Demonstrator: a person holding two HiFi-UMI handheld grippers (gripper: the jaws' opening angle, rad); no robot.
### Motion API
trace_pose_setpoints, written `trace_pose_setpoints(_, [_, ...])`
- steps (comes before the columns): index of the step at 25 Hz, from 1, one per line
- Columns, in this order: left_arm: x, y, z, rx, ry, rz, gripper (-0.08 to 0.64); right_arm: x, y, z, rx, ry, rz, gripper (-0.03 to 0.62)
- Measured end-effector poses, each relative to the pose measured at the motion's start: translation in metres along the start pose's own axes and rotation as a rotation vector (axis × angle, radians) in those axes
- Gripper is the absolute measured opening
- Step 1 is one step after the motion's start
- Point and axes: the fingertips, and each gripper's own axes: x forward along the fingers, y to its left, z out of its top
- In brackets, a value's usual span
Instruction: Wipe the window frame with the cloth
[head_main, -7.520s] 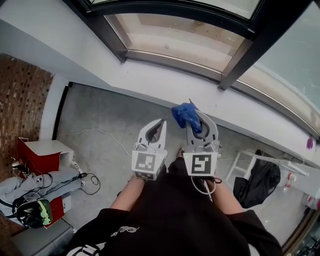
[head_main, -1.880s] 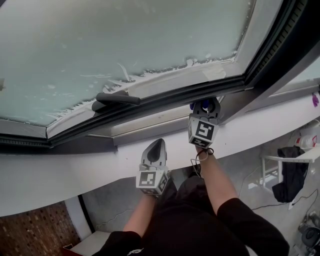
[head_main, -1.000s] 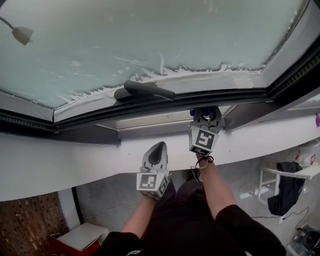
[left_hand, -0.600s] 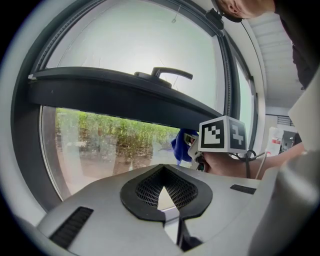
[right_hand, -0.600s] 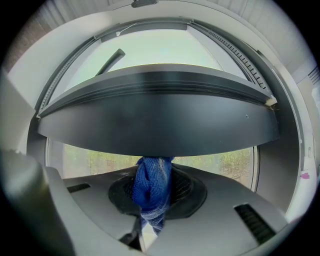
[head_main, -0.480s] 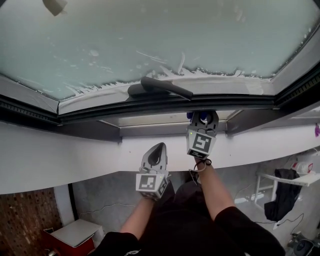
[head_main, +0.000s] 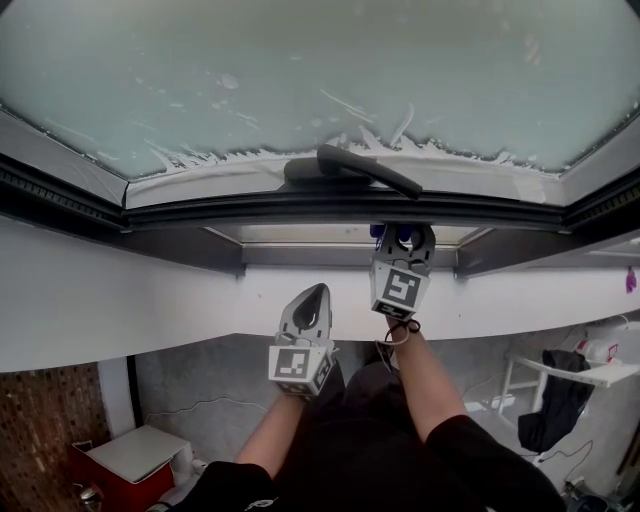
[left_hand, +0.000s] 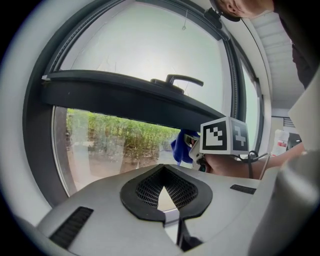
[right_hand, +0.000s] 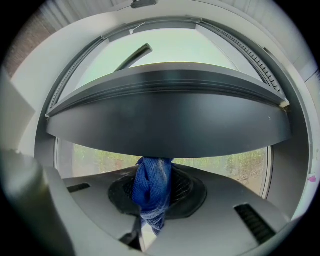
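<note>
The right gripper (head_main: 403, 234) is sitting right up under the tilted-open sash, its fingers (right_hand: 190, 195) clenching the blue cloth (right_hand: 151, 190). In the right gripper view the cloth is bunching up out of the grip. Its top is touching the lower edge of the dark window frame (right_hand: 165, 127), and a short tail is hanging below the pads.

From the head view, that dark rail is running wide to both sides of the gripper, giving open room along the edge either way. Just beyond it a narrow gap is showing between the sash and the fixed frame. The black handle (head_main: 365, 170) is lying on the sash above, apart from the gripper, with the frosted pane (head_main: 300, 60) filling the top.

The left gripper (head_main: 316, 295) is hovering lower, over the white sill (head_main: 150, 300) and well clear of the frame. Its fingers (left_hand: 187, 192) are pressing together on themselves, tips meeting. Its own view is looking out under the sash at greenery (left_hand: 115, 135), with the right gripper's marker cube (left_hand: 223, 137) and the cloth just beside it.
</note>
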Motion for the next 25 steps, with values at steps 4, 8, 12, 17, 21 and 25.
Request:
trace_pose_setpoints(4, [-0.004, 0.008, -0.001, -0.013, -0.009, 0.016, 0.005, 0.002, 0.019, 0.001, -0.015, -0.007, 0.035, 0.037])
trace_pose_setpoints(8, [-0.008, 0.022, 0.003, -0.017, -0.004, 0.047, 0.005, 0.003, 0.033, 0.002, -0.019, -0.003, 0.055, 0.037])
trace_pose_setpoints(12, [-0.010, 0.032, 0.001, -0.031, -0.024, 0.052, 0.005, 0.006, 0.052, 0.004, -0.028, -0.007, 0.087, 0.037])
trace_pose_setpoints(17, [-0.015, 0.043, 0.000, -0.044, -0.023, 0.065, 0.005, 0.008, 0.071, 0.005, -0.012, 0.000, 0.110, 0.037])
trace_pose_setpoints(21, [-0.018, 0.058, 0.003, -0.045, -0.034, 0.082, 0.005, 0.010, 0.089, 0.007, -0.028, -0.002, 0.137, 0.037])
trace_pose_setpoints(25, [-0.023, 0.072, 0.005, -0.051, -0.037, 0.098, 0.005, 0.012, 0.105, 0.008, -0.031, -0.005, 0.153, 0.037])
